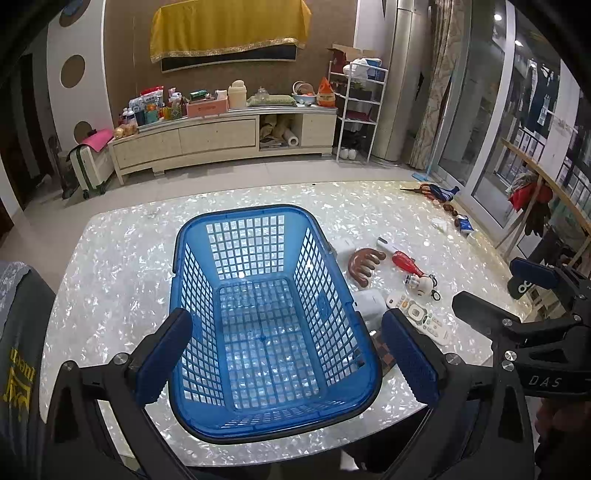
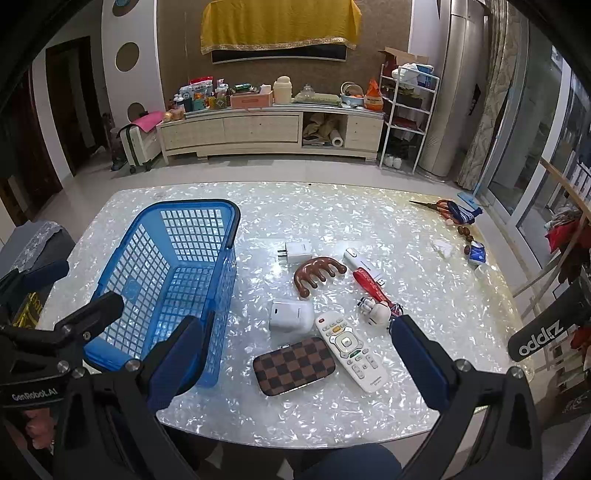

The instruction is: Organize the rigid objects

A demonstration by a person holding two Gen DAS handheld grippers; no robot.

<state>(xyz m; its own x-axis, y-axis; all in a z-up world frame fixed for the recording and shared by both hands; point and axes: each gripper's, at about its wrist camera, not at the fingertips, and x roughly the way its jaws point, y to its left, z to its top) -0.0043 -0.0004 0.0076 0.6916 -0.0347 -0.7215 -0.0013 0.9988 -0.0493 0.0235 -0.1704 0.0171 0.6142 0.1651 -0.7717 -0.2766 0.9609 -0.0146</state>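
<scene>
**Basket empty, sorting not begun**

Left of frame: blue basket (image 2: 173, 280) on desk (image 2: 332, 214), left gripper (image 1: 284, 358) released above it. Center-right: case (image 2: 295, 365), remote (image 2: 351, 350), charger (image 2: 299, 253). Right gripper (image 2: 295, 365) released, hovering. Next, prob.: lower, clench on case.

A mother-of-pearl patterned tabletop (image 2: 332, 206) fills the foreground. Near its far right corner lie red-handled scissors (image 2: 437, 205) and a few small brown nuts (image 2: 464, 232). Beyond the table, a long cream media cabinet (image 2: 266, 129) stands against the wall, its top crowded with packages, a pink box (image 2: 251, 99) and a cream jar (image 2: 282, 88). A yellow cloth (image 2: 280, 24) drapes the screen above it. A white wire shelving rack (image 2: 408, 118) stands just right of the cabinet, a pale green suitcase (image 2: 138, 142) to its left.
</scene>
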